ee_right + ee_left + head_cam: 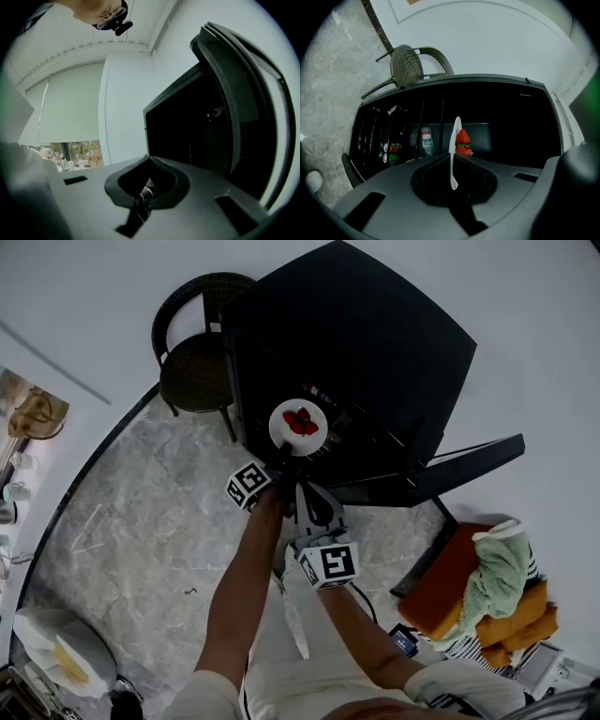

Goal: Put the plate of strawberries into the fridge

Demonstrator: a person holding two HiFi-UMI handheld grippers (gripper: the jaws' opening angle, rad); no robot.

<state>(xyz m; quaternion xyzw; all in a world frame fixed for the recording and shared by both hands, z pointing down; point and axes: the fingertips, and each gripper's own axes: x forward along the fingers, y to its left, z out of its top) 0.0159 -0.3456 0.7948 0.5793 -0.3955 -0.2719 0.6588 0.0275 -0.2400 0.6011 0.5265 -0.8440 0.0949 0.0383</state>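
At the upper left of the head view a wicker chair [195, 362] stands just beside the black fridge [375, 343], which fills the upper middle of the frame. Left of centre, the left gripper [451, 157] reaches toward the fridge's open front. Its jaws are pinched almost together on the rim of the white plate [279, 418], which shows edge-on in the left gripper view, rising from between them. The strawberries [301, 422] sit in a small heap on the plate. In the head view plate and fruit lie at the centre, right at the fridge's open mouth. Deeper in, left of centre in the left gripper view, a bottle [426, 140] stands on a shelf. Just right of centre and lower in the head view, the right gripper [149, 159] hangs back, its jaws drawn together on nothing. The fridge door [450, 470] stands swung open at the right, and a heap of orange and green cloth [497, 587] lies at the lower right.

The step in hand looks like the carry-in — the plate is at the threshold and not yet set down. The next move calls for keeping the plate level and sliding it onto a free stretch of shelf clear of the bottle — and only then easing the jaws apart.
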